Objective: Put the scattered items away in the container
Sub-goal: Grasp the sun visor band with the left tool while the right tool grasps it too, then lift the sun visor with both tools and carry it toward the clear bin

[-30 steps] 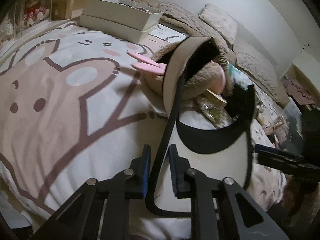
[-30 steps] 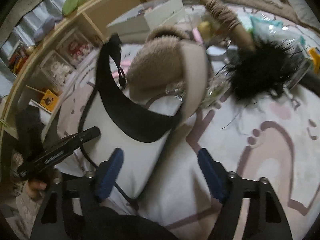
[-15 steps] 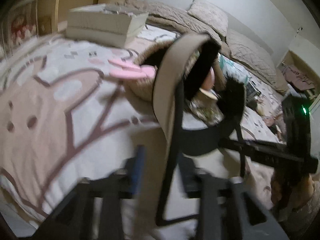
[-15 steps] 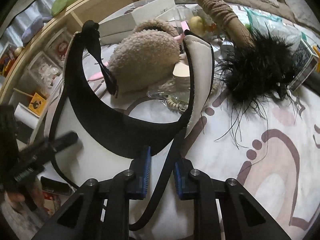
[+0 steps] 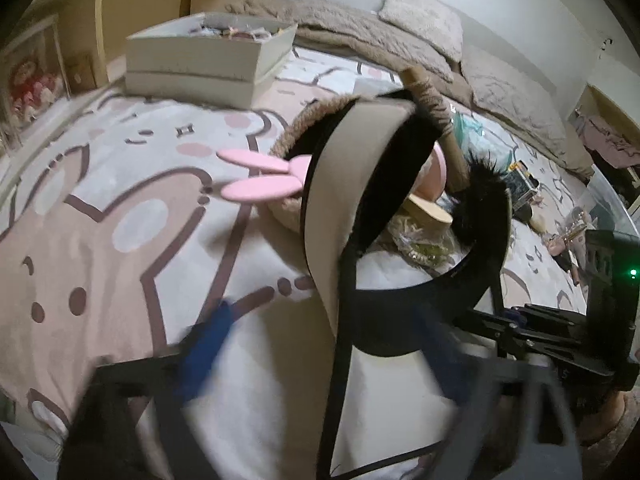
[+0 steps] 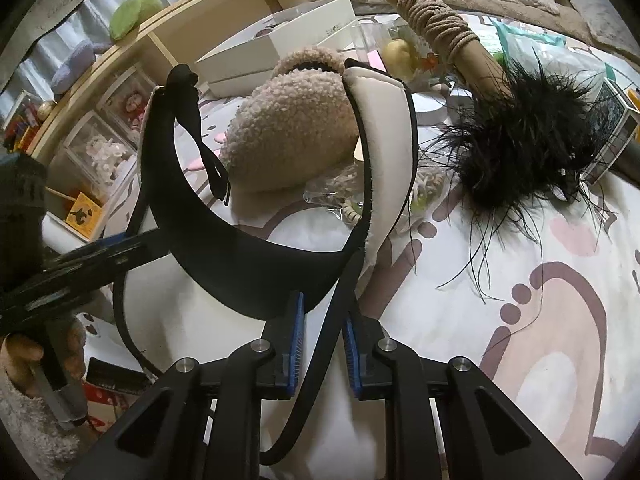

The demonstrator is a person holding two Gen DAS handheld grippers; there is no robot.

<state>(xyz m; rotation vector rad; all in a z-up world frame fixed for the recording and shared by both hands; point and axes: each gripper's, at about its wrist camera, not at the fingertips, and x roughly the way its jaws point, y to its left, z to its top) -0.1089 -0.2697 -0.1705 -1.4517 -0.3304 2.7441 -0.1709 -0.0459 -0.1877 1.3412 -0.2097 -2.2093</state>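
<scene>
Left claw [image 5: 320, 364] blurred, closing, right claw [image 6: 320, 354] pinching visor strap [image 6: 340, 300]

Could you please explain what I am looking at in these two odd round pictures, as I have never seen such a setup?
There is no robot here: a person holds a two-finger gripper tool in each hand, and each tool carries a wide-angle camera looking along its fingers. One picture comes from the left tool, the other from the right. Both look at a bed with a cartoon-printed pink and white cover. On it lie a fluffy beige plush item, a black feather tuft, a rope-wrapped cardboard tube and, further back, a white cardboard box, probably the container. The right gripper is shut on the black strap of a beige sun visor with a black underside and holds it up. The left gripper, blurred, is closing its jaws around the same strap without pressing on it yet.
</scene>
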